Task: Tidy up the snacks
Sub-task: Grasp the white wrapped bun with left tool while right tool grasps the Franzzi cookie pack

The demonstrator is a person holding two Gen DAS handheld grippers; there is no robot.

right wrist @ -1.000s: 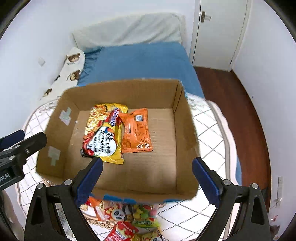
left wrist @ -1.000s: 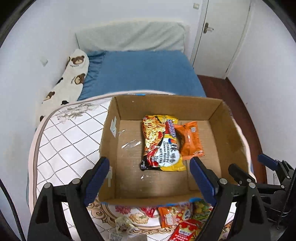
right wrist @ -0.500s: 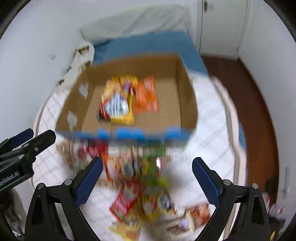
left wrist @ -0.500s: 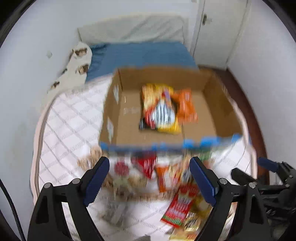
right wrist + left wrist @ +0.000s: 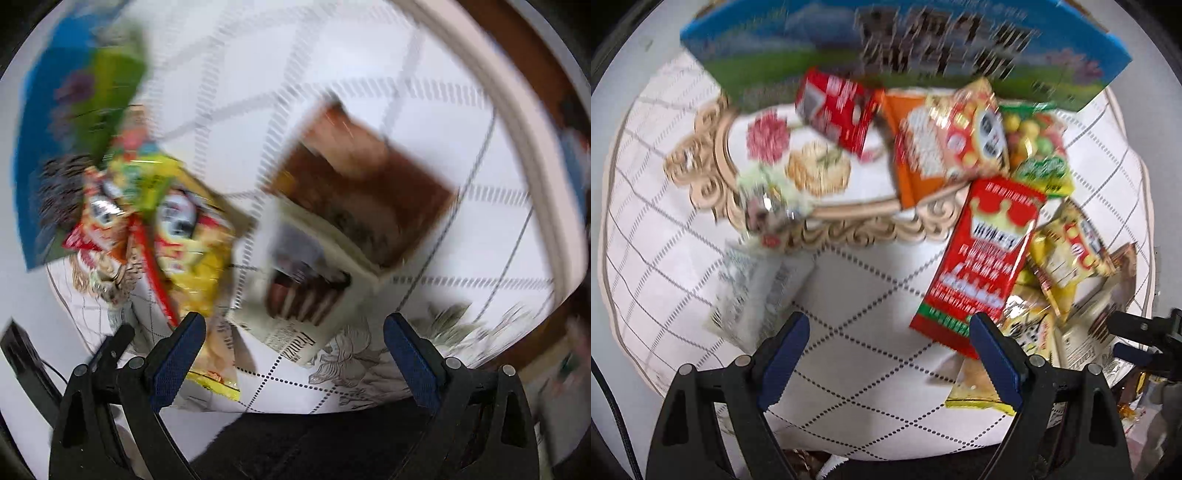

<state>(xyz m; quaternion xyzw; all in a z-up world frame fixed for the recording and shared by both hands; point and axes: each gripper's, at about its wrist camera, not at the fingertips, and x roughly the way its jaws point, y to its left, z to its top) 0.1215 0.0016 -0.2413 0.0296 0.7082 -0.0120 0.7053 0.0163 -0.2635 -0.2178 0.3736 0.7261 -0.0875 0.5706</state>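
Left claw (image 5: pixel 889 343) spread wide, gripping nothing, pointing down at a white quilted tabletop (image 5: pixel 871 280); just beyond its right finger a red snack packet (image 5: pixel 982 266), touching yellow packets (image 5: pixel 1067 254) (blurred). Right claw (image 5: pixel 293 341) also released and empty above a brown-and-white snack box (image 5: pixel 354 206) and a yellow packet (image 5: pixel 195 254). Farther off, more snack packets (image 5: pixel 945 144), then the blue-green printed wall of a box (image 5: pixel 905 48)
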